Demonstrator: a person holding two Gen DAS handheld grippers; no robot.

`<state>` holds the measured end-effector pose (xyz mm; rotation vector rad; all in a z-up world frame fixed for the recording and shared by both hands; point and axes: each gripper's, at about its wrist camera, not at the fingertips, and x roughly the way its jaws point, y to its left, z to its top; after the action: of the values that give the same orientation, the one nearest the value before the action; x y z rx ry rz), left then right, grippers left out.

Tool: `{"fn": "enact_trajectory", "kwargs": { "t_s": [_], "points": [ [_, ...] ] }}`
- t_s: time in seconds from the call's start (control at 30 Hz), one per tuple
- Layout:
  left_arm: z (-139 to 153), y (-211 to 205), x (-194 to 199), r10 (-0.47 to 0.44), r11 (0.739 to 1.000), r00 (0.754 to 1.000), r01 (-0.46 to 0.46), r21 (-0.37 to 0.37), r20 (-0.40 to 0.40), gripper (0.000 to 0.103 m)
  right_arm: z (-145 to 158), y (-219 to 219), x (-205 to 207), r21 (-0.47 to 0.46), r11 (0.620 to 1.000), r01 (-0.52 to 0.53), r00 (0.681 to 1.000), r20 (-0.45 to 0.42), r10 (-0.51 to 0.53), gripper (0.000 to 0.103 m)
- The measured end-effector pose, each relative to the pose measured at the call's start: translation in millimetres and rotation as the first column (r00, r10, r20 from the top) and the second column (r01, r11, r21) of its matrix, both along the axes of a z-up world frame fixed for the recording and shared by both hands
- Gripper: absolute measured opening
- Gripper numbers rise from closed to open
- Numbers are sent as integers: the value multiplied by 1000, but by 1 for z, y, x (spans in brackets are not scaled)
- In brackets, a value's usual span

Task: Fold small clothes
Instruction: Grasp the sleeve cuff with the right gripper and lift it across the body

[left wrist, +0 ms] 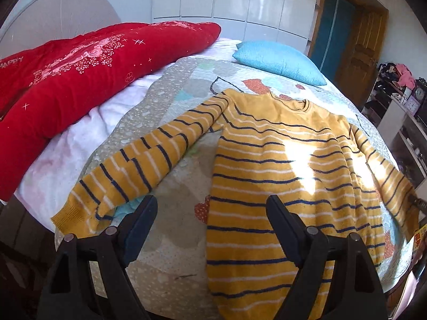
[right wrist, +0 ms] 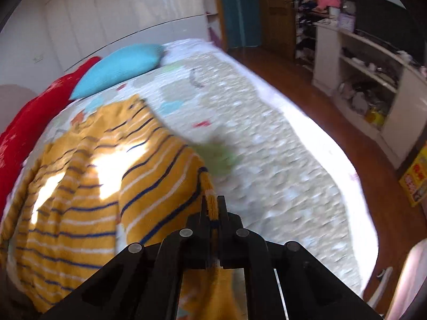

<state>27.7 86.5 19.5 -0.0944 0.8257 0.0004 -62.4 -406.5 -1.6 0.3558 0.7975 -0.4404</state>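
A yellow sweater (left wrist: 267, 160) with navy and white stripes lies face up on the patterned bedspread (left wrist: 170, 186), both sleeves spread out. My left gripper (left wrist: 210, 205) is open and empty, hovering above the sweater's lower left side and the bedspread. My right gripper (right wrist: 212, 205) is shut on the cuff of the sweater's right sleeve (right wrist: 208, 186) and holds it lifted over the sweater's body (right wrist: 80, 186). The right gripper shows small at the far right of the left wrist view (left wrist: 417, 201).
A red quilt (left wrist: 80, 72) lies along the bed's left side and a blue pillow (left wrist: 277, 61) at its far end. A white shelf unit (right wrist: 368, 80) with clutter stands to the right across a wooden floor (right wrist: 293, 80). A yellow box (right wrist: 416, 176) stands on the floor.
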Motion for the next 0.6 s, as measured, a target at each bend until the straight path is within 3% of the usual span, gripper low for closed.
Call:
{"fn": "enact_trajectory", "kwargs": {
  "t_s": [0.03,0.1,0.13,0.17,0.27,0.33,0.4,0.43,0.47,0.5,0.53,0.57,0.6],
  "points": [
    [-2,2,0,4,1000,1000,-4,1,-4,83,2,-17,3,-68,994,84,996,-26,-86,4],
    [-9,7,-1,17,1000,999,-17,-9,-30,83,3,-45,5,-223,943,247,957,-99,-274,13],
    [-15,10,-1,22,999,998,-23,-24,-51,83,3,-51,2,-235,928,290,939,-117,-323,13],
    [-19,12,-3,24,999,998,-26,-37,-65,83,6,-52,-5,-175,940,293,945,-95,-313,16],
    [-41,11,-8,-11,997,991,1,-73,-133,83,8,-18,-26,101,990,98,994,32,-102,60],
    [-55,3,-13,-62,994,984,46,-95,-167,82,1,23,-35,248,963,-102,990,120,74,61],
    [-63,-10,-19,-100,993,979,88,-74,-176,82,-11,67,-33,333,906,-262,962,164,218,61],
    [-66,-16,-21,-108,994,978,101,-48,-178,75,-16,87,-32,341,889,-306,950,170,262,61],
    [-72,-23,-22,-99,995,975,103,8,-200,51,-22,102,-29,334,883,-331,942,165,291,61],
    [-75,-25,-25,-91,994,973,102,44,-213,46,-30,116,-26,329,882,-338,941,134,311,58],
    [-72,-23,-29,-94,994,975,104,42,-200,43,-41,128,-21,344,877,-336,941,87,327,42],
    [-68,-18,-33,-92,995,977,100,32,-194,34,-49,133,-20,364,870,-331,941,60,333,37],
    [-66,-12,-36,-86,996,978,91,19,-191,33,-49,134,-23,359,873,-330,943,79,324,36]
  ]
}}
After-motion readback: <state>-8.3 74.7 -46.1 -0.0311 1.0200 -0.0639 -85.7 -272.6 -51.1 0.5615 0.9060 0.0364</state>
